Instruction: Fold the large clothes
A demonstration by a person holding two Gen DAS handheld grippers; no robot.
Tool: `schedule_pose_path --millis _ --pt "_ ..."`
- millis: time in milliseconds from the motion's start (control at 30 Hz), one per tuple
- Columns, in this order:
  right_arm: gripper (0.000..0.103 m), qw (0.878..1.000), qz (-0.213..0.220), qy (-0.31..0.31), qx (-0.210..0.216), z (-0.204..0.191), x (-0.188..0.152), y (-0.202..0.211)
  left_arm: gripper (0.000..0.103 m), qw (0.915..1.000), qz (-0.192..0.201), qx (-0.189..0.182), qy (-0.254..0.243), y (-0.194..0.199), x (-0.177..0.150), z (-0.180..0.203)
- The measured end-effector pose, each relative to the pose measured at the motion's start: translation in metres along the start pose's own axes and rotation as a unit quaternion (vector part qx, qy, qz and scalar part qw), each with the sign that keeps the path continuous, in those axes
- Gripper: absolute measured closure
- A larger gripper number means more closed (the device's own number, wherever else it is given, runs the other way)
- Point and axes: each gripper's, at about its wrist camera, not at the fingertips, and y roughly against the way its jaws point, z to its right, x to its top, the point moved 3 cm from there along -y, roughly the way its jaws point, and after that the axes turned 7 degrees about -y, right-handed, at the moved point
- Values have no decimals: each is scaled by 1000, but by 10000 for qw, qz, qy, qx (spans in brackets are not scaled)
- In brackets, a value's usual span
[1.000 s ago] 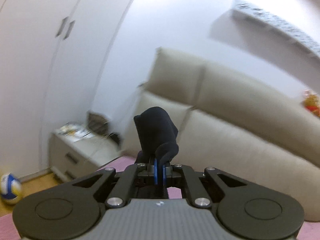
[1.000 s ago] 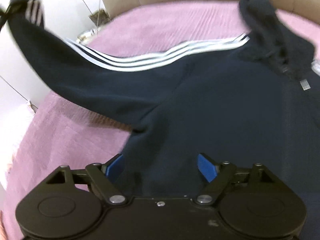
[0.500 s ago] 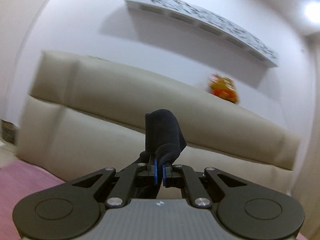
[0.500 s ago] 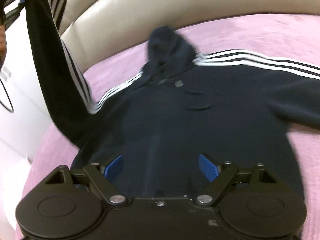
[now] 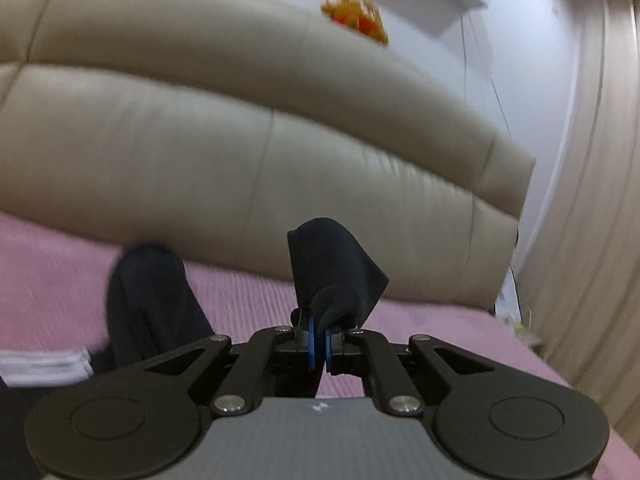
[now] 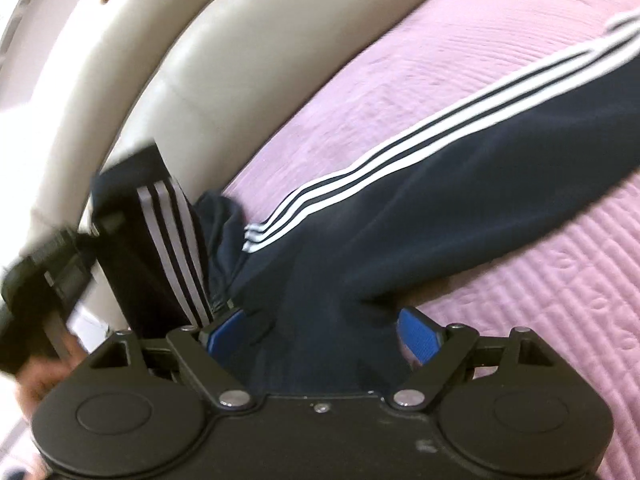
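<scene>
A dark navy hooded jacket (image 6: 320, 276) with white sleeve stripes lies on a pink bedspread (image 6: 460, 64). My left gripper (image 5: 319, 344) is shut on the jacket's left sleeve cuff (image 5: 336, 272), which sticks up past its blue pads. In the right wrist view that gripper (image 6: 52, 256) holds the striped sleeve (image 6: 160, 232) lifted at the left, above the jacket body. The other sleeve (image 6: 460, 172) lies stretched out to the right. My right gripper (image 6: 320, 332) is open, low over the jacket body, its blue pads (image 6: 418, 334) apart with dark cloth between them. The hood (image 5: 148, 292) shows in the left wrist view.
A beige padded headboard (image 5: 240, 128) runs along the far side of the bed and also shows in the right wrist view (image 6: 168, 60). A red and yellow toy (image 5: 356, 16) sits on top of it. A curtain (image 5: 592, 200) hangs at the right.
My left gripper has carried the sleeve cuff rightward and down from high in the air toward the jacket body. The right gripper view has swung toward the right sleeve; its jaws stayed open.
</scene>
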Motion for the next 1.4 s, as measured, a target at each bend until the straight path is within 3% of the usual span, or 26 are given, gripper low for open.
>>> schedule_pose_path --millis 200,367,533,567,600,633,667,700,833,867,933,1000,1033,1067,1100,1167,1267,1333,1367,1400 --pt "2 9991 291 -312 77 15 15 3 97 9980 -414 -405 -269 -22 -57 22" --pt "1 9978 380 -482 233 21 30 -4 92 9909 -967 -822 -458 -24 -97 34" --pt "1 9997 133 -136 141 10 37 -24 88 9638 -1953 -1716 -597 -11 -131 48" --pt "1 9999 106 38 68 5 38 -30 79 9583 -2053 -1905 -569 -2 -130 44" --pt "1 9997 82 212 -28 0 39 -37 60 9546 -2094 -2064 -471 7 -130 38" --pt "1 9992 35 367 -128 -4 39 -42 48 9508 -2125 -2240 -257 18 -124 28" --pt "1 9984 -55 513 -233 -9 39 -50 26 9508 -2113 -2263 -24 27 -117 15" --pt "1 9971 -182 675 -311 -15 38 -57 13 9534 -2060 -2200 141 33 -107 2" --pt "1 9870 -674 1357 -539 -37 29 -72 11 9613 -1884 -1975 383 62 -68 -60" --pt "1 9835 -777 1496 -661 -40 26 -75 10 9673 -1790 -1769 319 67 -59 -78" --pt "1 9763 -1046 1714 -803 -46 19 -83 8 9813 -1715 -874 23 68 -48 -115" --pt "1 9676 -1109 2061 -944 -54 11 -83 10 9827 -1817 1 -349 60 -46 -155" --pt "14 9626 -989 2300 -1035 -59 7 -79 11 9806 -1834 455 -524 53 -48 -176" --pt "63 9561 -837 2582 -1100 -65 2 -74 11 9771 -1844 834 -650 45 -52 -195" --pt "92 9502 -787 2781 -1168 -69 -1 -71 15 9720 -1872 1211 -743 37 -58 -215" --pt "89 9478 -441 2992 -1014 -78 -1 -59 17 9629 -1979 1748 -554 21 -69 -252" --pt "90 9527 89 2977 -613 -90 17 -40 16 9593 -2256 1686 -205 -2 -84 -283" --pt "90 9566 258 2877 -381 -98 32 -35 22 9533 -2485 1712 -131 -12 -98 -294" --pt "90 9556 330 2908 -346 -102 37 -36 43 9600 -2373 1484 -62 -13 -105 -297" --pt "90 9539 330 2964 -334 -104 42 -39 67 9662 -2108 1479 -94 -6 -107 -296"
